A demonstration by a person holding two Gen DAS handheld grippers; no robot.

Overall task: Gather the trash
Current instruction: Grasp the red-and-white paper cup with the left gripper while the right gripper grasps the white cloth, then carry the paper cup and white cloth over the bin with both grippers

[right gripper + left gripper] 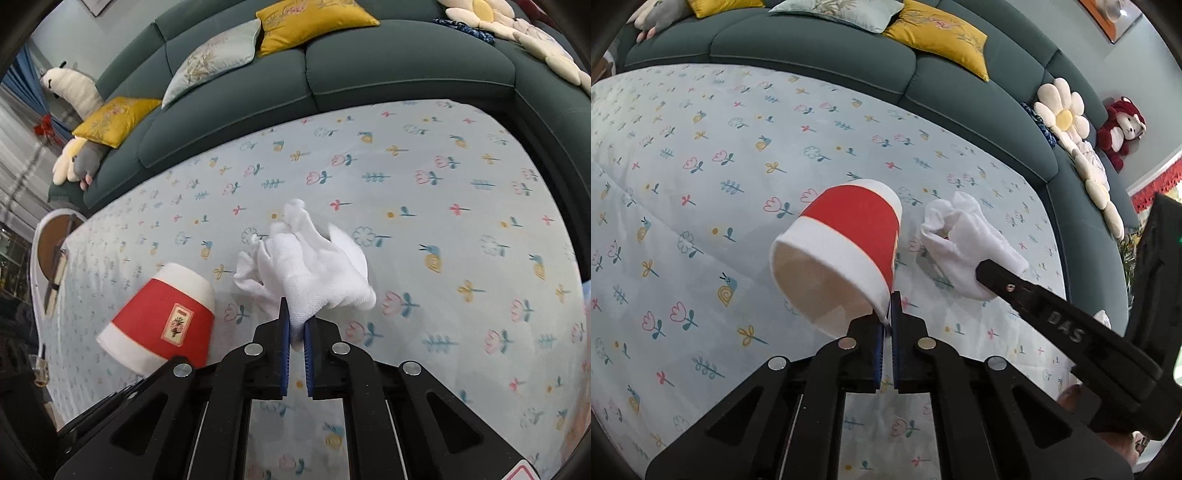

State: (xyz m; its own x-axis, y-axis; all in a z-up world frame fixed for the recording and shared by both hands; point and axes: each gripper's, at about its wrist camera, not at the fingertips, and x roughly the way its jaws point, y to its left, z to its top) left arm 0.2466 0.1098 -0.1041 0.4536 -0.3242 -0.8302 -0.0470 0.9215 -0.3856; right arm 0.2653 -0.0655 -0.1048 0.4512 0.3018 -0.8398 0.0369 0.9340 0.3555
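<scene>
My left gripper [887,314] is shut on the rim of a red and white paper cup [846,243] and holds it tilted above the flowered sheet [701,184]. The cup also shows at the lower left of the right wrist view [162,325]. My right gripper [295,325] is shut on a crumpled white tissue [314,269] and holds it above the sheet. In the left wrist view the tissue [960,240] hangs from the right gripper's fingers [1001,277], just right of the cup.
A dark green sofa back [812,51] curves around the sheet, with yellow cushions [938,40], a pale cushion [214,59], flower cushions [1060,110] and plush toys [1123,129]. A round side table [55,236] stands off the left edge.
</scene>
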